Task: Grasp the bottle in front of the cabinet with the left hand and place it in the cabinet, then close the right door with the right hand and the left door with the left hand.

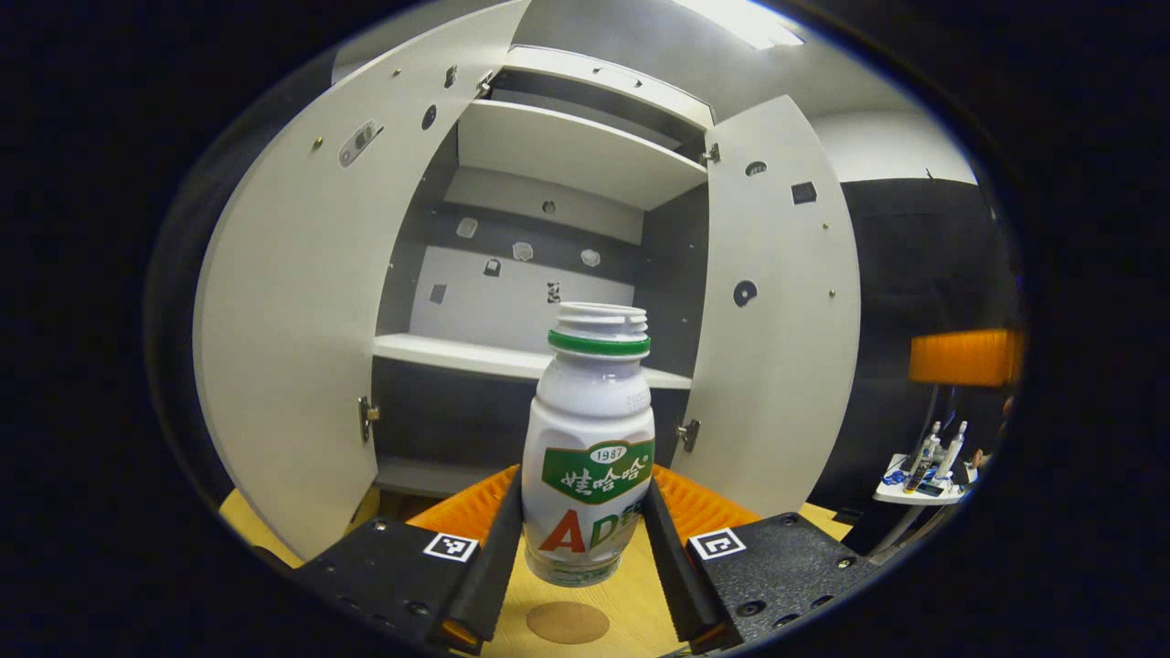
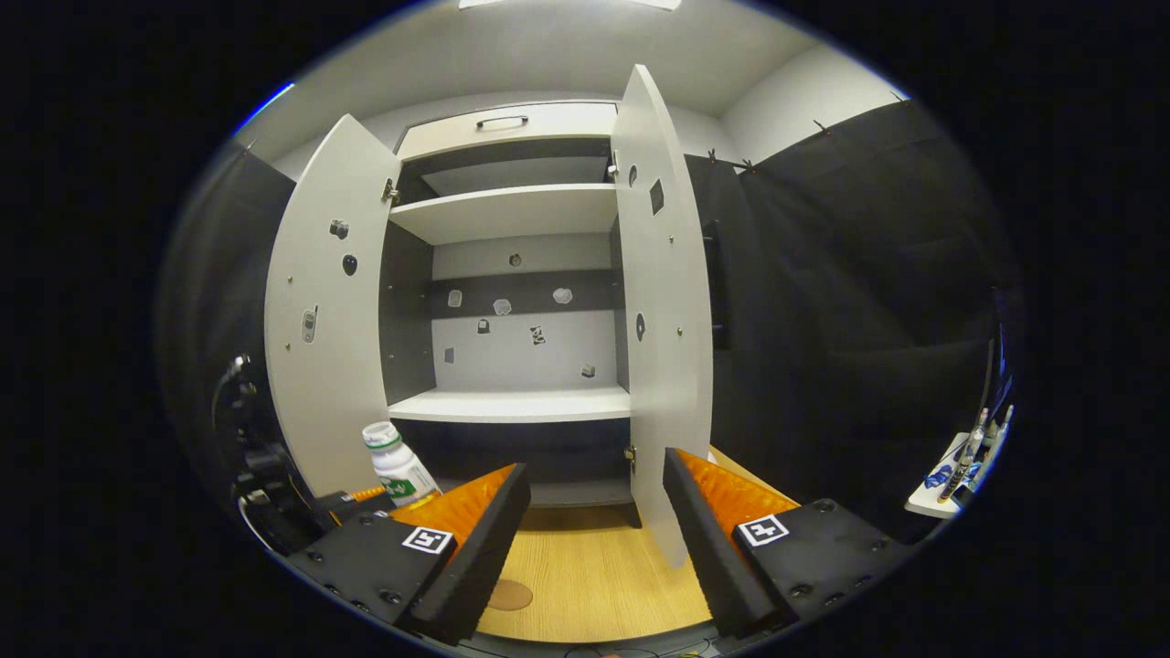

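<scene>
In the left gripper view my left gripper (image 1: 585, 535) is shut on a white bottle (image 1: 590, 448) with a green neck ring and a green label, held upright above the wooden table (image 1: 631, 594). Behind it stands the grey cabinet (image 1: 512, 356) with its left door (image 1: 292, 338) and right door (image 1: 777, 320) swung wide. In the right gripper view my right gripper (image 2: 594, 530) stands open with nothing between its fingers, facing the cabinet's middle shelf (image 2: 512, 404). The right door (image 2: 663, 311) hangs just beyond its right finger. The bottle (image 2: 398, 466) and the left gripper (image 2: 274, 493) appear at lower left.
A round brown mark (image 1: 567, 621) lies on the tabletop below the bottle. A small white side table (image 1: 923, 484) with bottles and small items stands at far right, under an orange object (image 1: 964, 356). Small stickers dot the cabinet's back wall (image 2: 512, 352).
</scene>
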`<state>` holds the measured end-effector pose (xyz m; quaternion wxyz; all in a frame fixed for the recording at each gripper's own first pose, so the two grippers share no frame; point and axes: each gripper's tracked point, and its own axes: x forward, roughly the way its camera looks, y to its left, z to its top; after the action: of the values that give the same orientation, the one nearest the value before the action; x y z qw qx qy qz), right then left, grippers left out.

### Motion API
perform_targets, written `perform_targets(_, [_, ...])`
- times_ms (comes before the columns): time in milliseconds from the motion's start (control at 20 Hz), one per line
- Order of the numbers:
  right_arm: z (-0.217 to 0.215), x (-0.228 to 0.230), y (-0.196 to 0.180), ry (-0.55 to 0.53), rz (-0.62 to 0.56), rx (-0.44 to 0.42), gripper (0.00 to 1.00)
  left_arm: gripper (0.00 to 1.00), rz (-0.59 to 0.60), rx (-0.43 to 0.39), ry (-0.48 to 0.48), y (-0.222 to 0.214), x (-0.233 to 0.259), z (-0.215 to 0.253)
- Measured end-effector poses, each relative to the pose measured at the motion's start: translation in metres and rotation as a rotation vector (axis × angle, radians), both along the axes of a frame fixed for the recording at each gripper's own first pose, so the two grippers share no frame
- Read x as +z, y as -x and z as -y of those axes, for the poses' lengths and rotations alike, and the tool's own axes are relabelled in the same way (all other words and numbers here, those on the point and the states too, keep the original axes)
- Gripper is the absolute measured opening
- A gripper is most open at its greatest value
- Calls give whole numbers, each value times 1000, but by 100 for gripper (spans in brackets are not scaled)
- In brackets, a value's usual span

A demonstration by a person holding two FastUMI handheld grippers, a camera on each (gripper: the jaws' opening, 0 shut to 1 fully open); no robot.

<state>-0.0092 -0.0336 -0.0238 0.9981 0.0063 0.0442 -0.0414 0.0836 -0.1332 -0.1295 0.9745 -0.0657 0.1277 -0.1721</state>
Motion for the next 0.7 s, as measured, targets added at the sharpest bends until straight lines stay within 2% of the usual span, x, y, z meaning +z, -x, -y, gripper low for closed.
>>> perform_targets(300, [31,9,10,-3,31,-83,97,70,29,38,61,-81,93,-3])
perform_targets(500, [51,24,18,-8,46,-118,97,70,56,17,24,-150,133,13])
perform_targets(700, [73,30,20,-12,50,-126,97,70,71,59,-55,-230,134,21])
